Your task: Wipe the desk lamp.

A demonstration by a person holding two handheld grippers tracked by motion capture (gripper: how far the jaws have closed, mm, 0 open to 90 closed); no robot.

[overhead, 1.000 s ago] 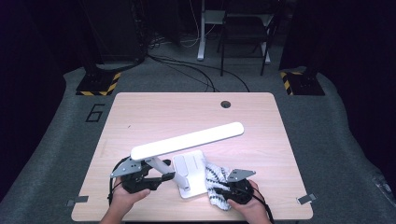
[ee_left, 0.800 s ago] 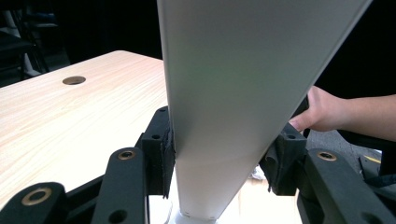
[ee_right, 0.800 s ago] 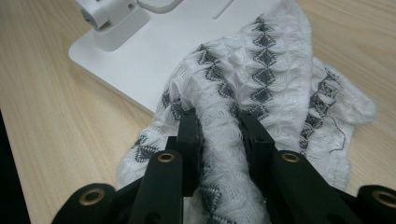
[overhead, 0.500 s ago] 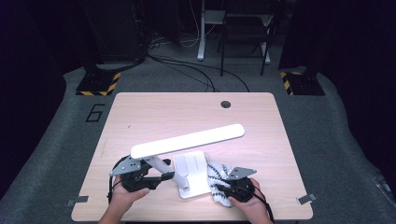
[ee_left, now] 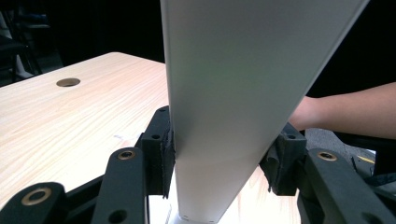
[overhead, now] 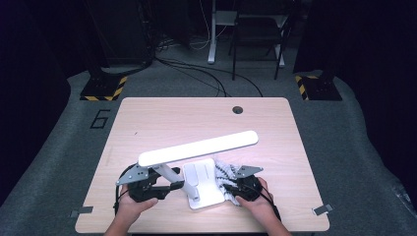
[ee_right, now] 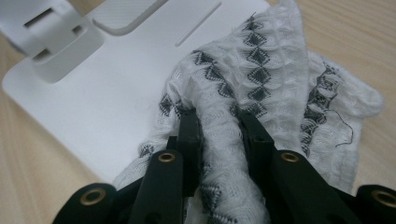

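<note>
A white desk lamp stands near the table's front edge, its long light bar [overhead: 199,147] slanting up to the right over its flat base [overhead: 202,183]. My left gripper [overhead: 169,184] is shut on the lamp's arm [ee_left: 224,116], pads pressed on both sides of it. My right gripper [overhead: 227,183] is shut on a white cloth with black diamond pattern [ee_right: 261,88], bunched between its jaws. The cloth [overhead: 225,172] lies on the right edge of the base [ee_right: 93,102].
The wooden table [overhead: 162,118] has a round cable hole [overhead: 238,109] at the back. A person's forearm [ee_left: 355,109] shows beyond the lamp's arm. Black stands and cables sit on the grey floor behind the table.
My right gripper has slid the cloth along the right side of the lamp base, toward the back. The left gripper and lamp kept still.
</note>
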